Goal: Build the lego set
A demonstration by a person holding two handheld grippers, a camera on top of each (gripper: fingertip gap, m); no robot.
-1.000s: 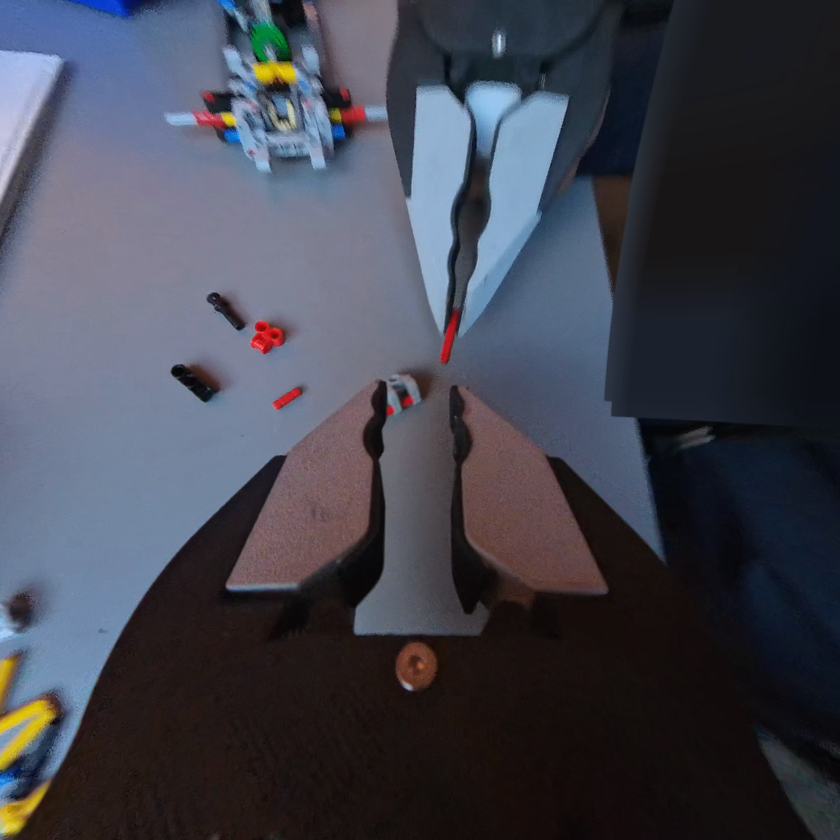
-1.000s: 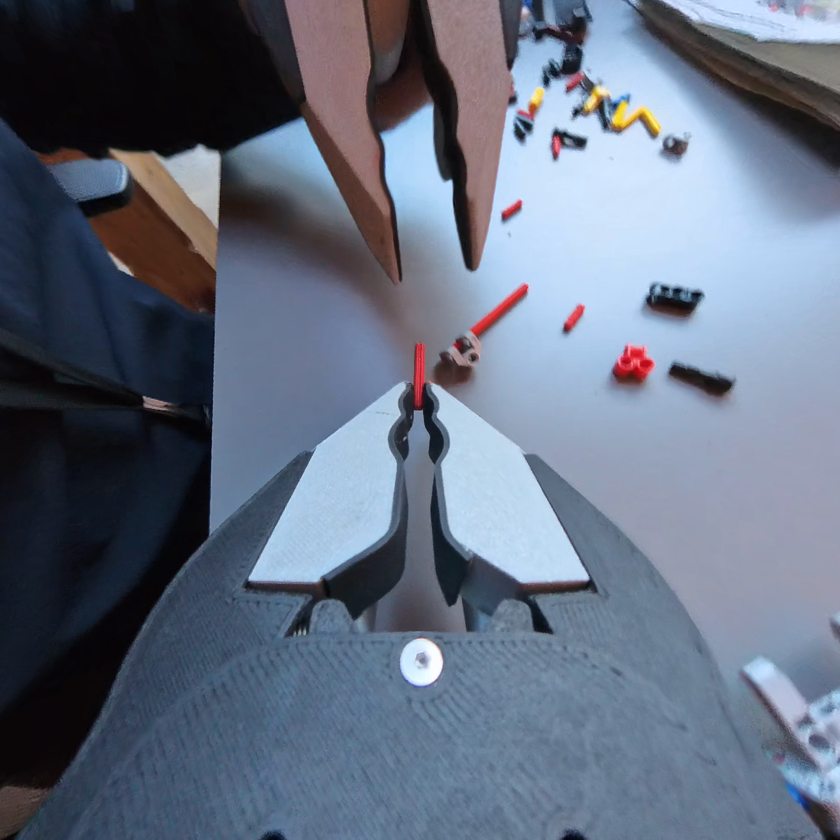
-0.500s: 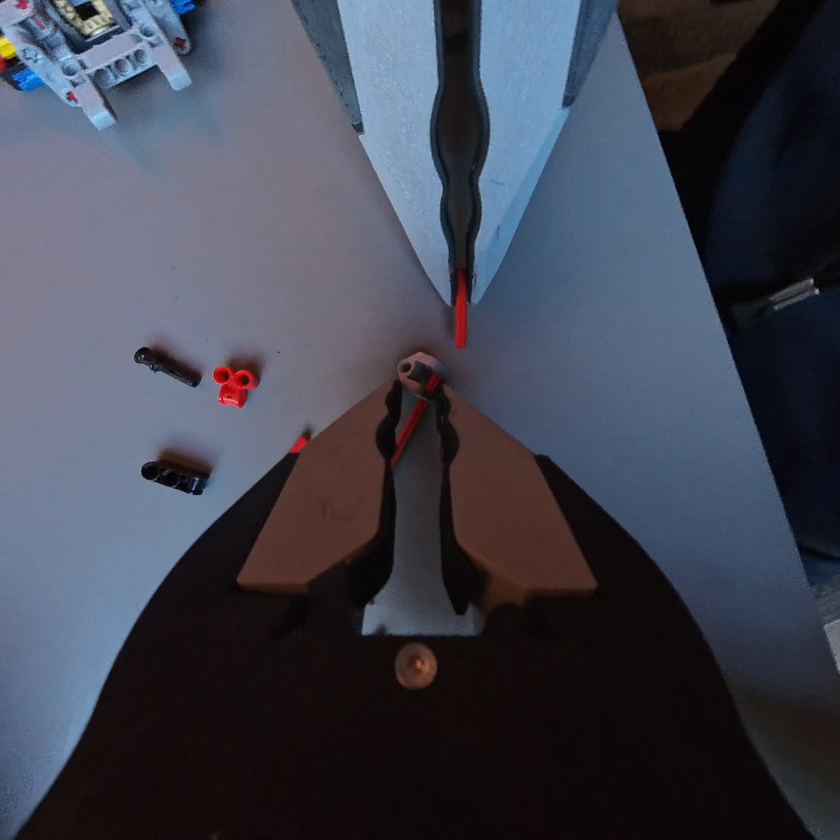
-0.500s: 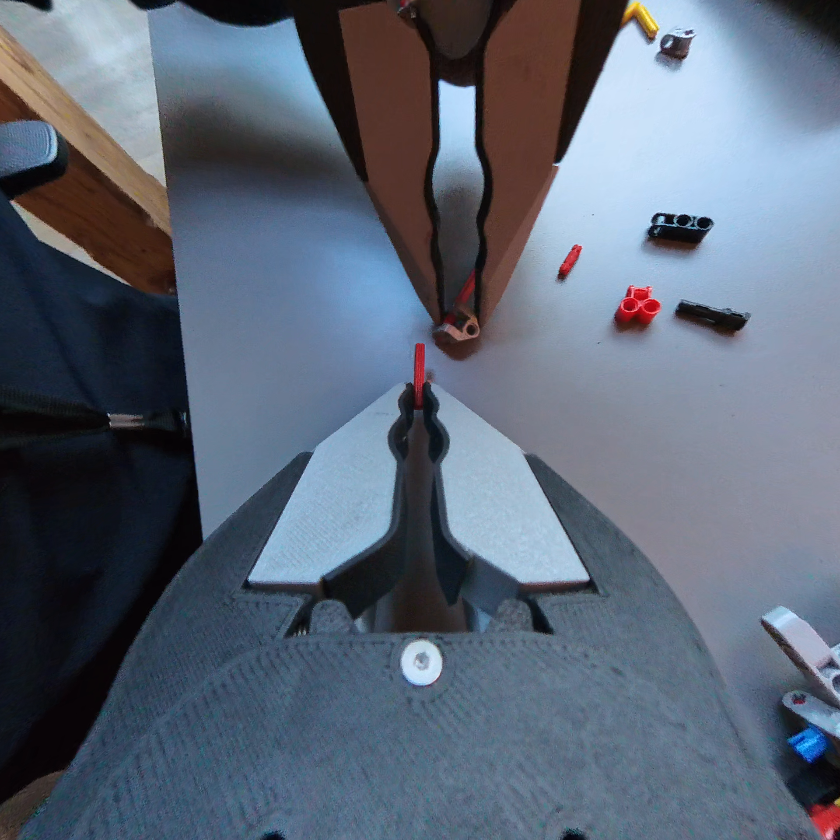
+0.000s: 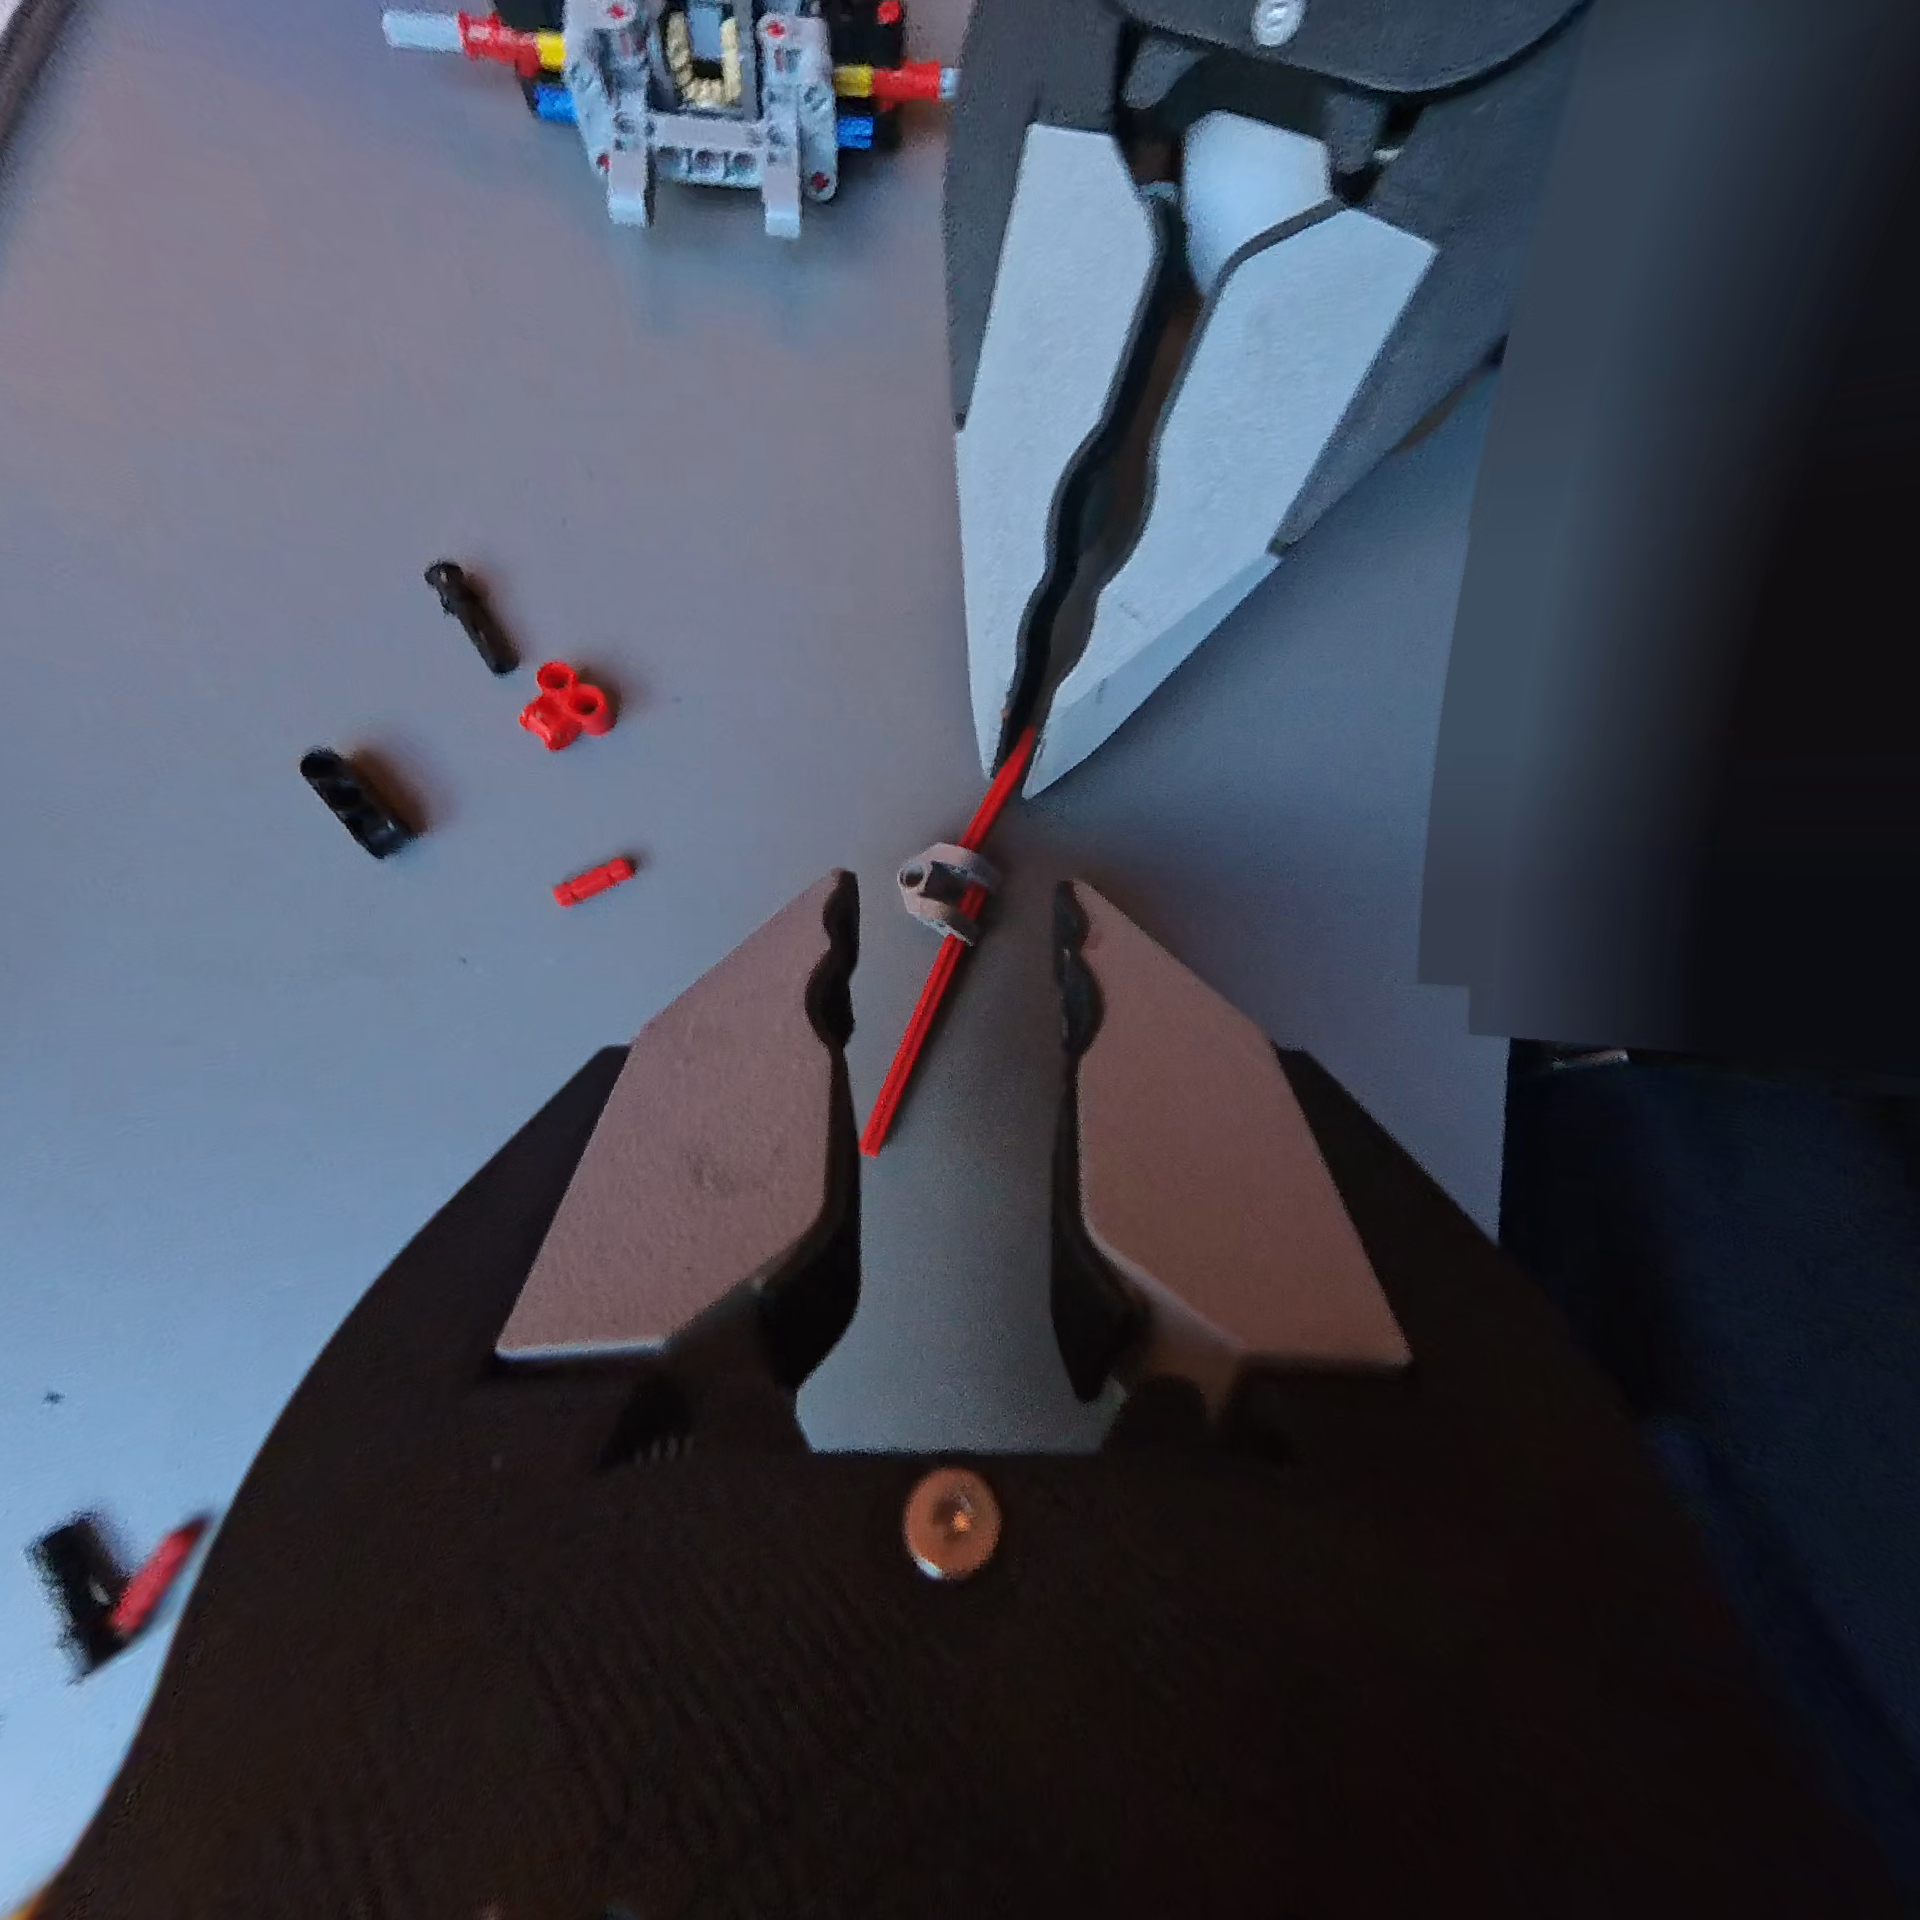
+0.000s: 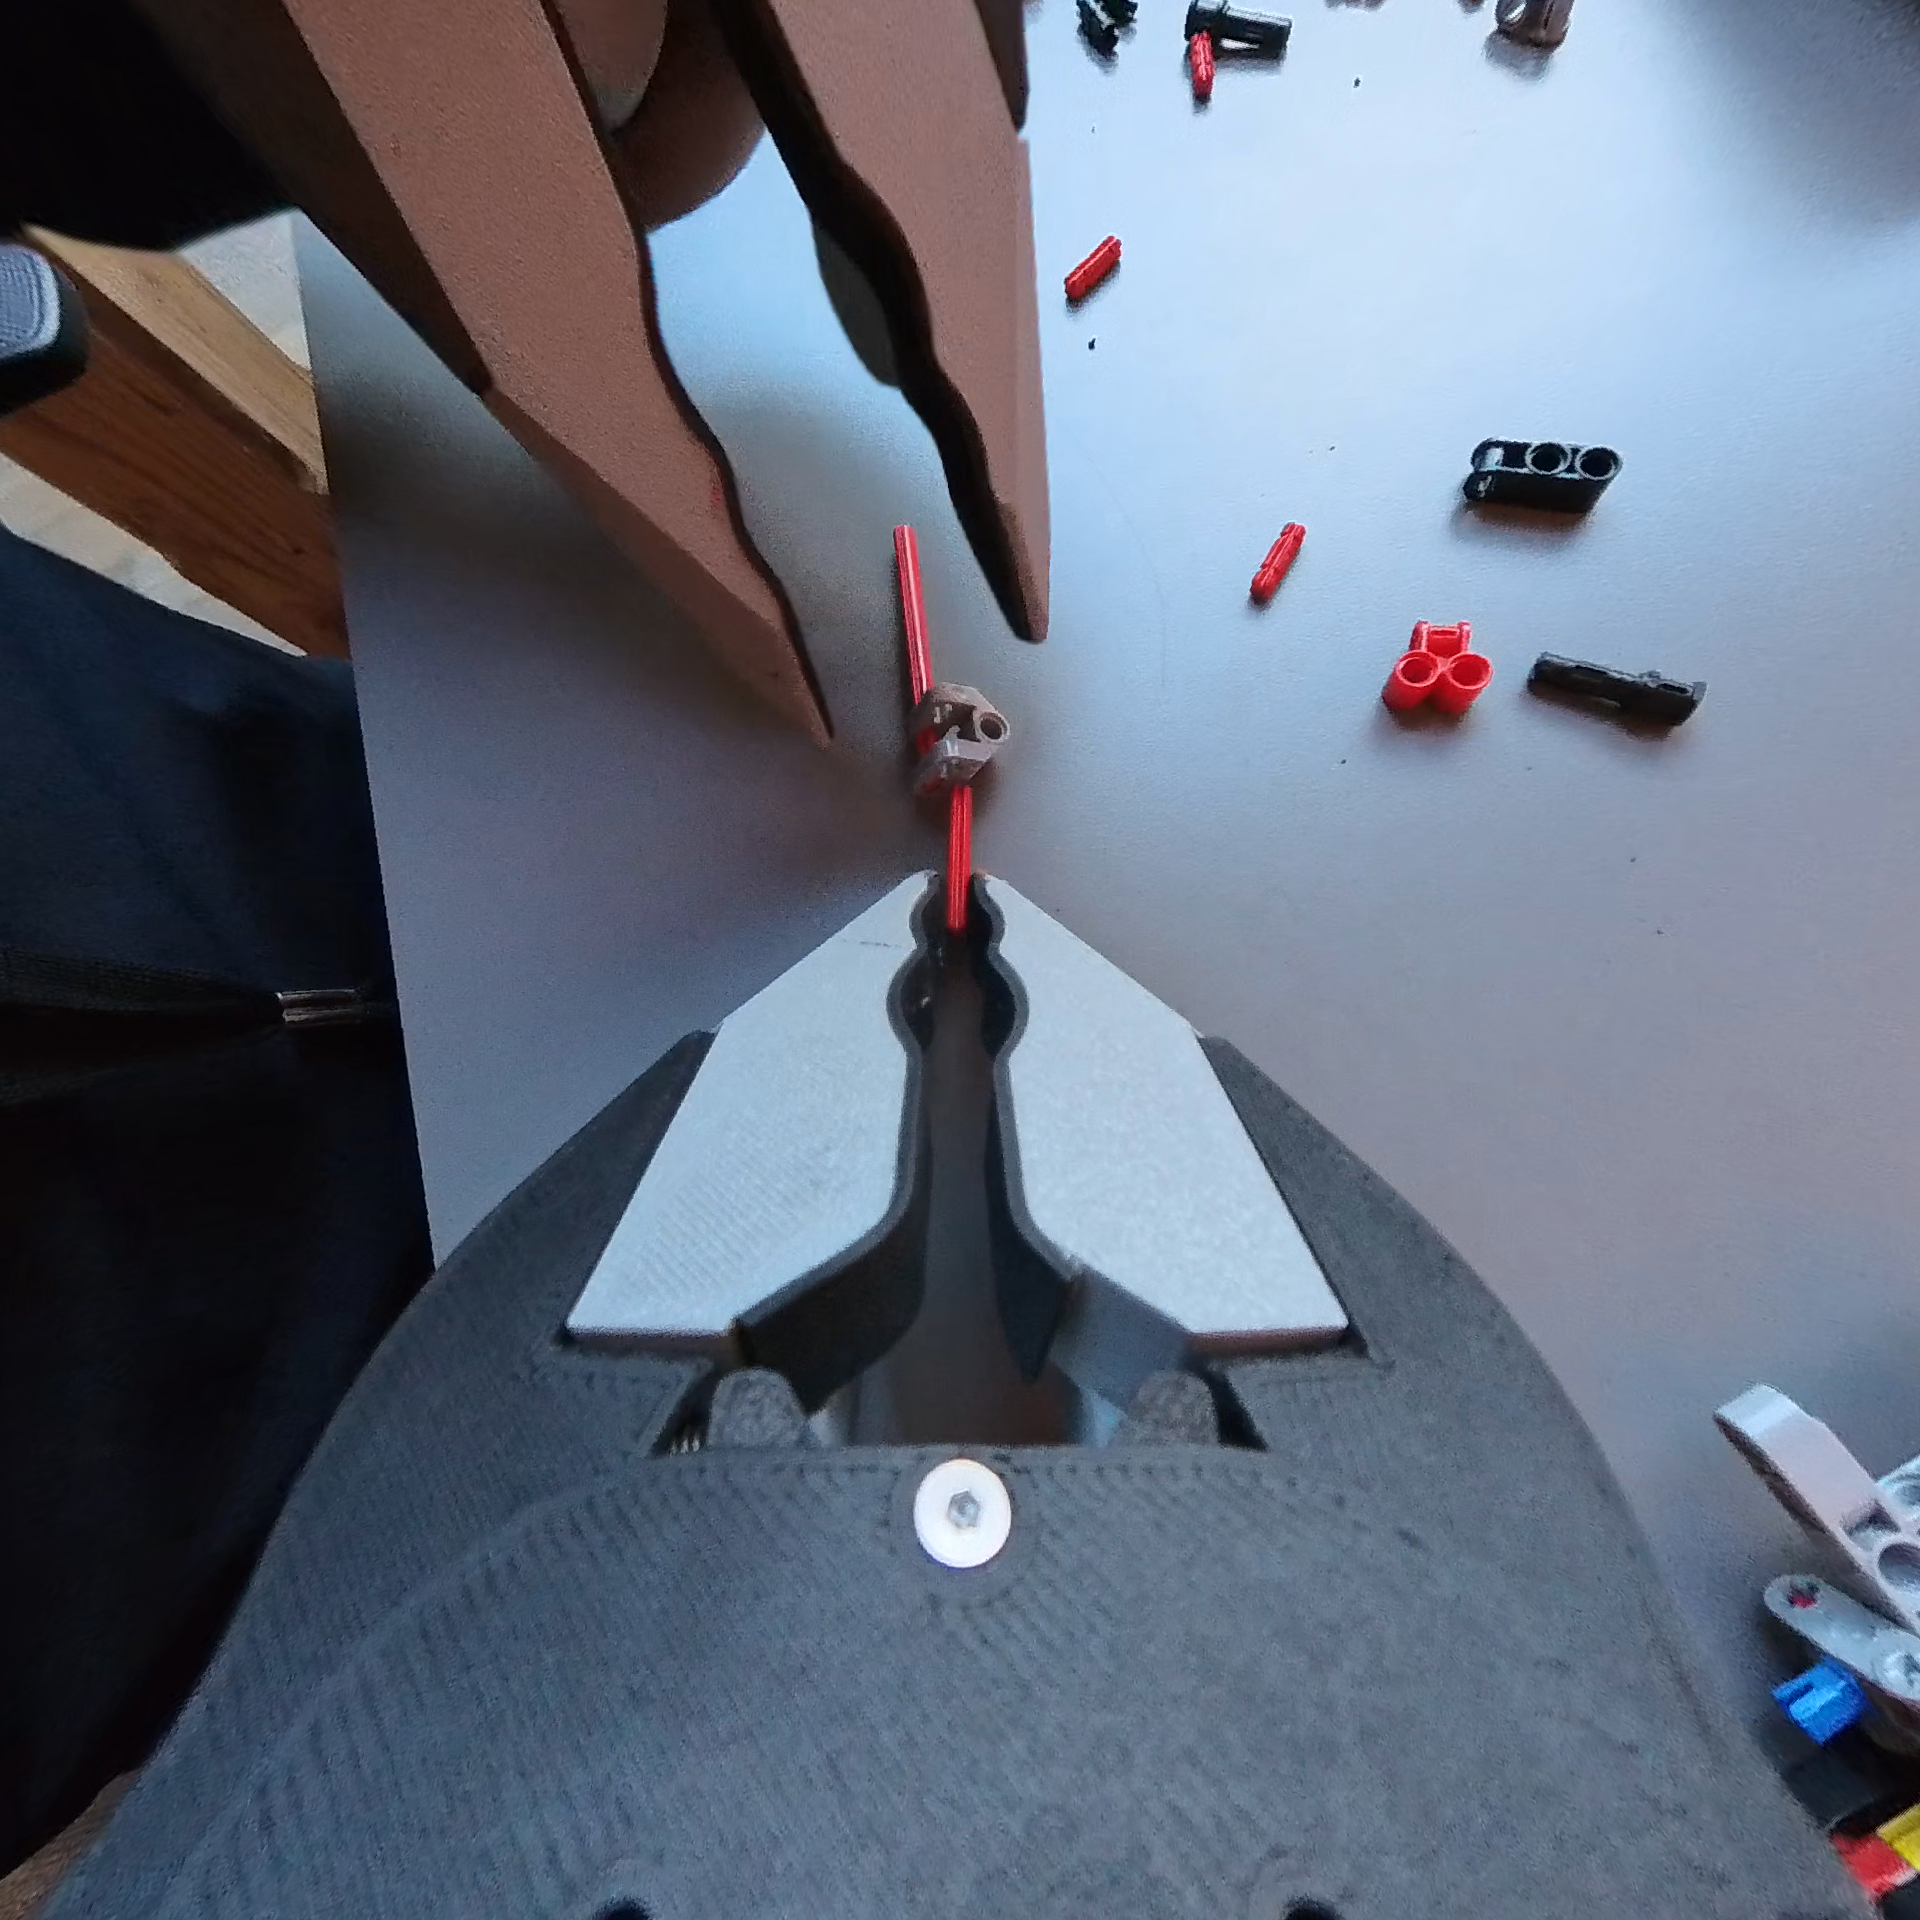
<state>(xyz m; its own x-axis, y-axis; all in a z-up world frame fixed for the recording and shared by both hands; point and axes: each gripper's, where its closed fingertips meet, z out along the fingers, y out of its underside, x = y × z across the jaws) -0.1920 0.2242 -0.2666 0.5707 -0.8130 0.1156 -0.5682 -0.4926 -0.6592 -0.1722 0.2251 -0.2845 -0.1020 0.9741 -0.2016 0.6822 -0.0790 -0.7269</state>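
Pinching one end of a thin red axle, your right gripper has its grey fingertips closed tight on it, so that rod is clamped. Threaded on the axle partway along is a small grey connector, and everything else is easiest to place from that little piece. Your left gripper has its brown fingers spread wide, one on each side of the connector, neither pad touching it or the rod; the axle's free end runs on past the connector into the open gap between them. Out to the side of the connector on the grey table lie a short red pin, a red triple-ring piece, a black pin and a black beam with holes. Farther beyond the connector in the left wrist view sits a half-built grey model.
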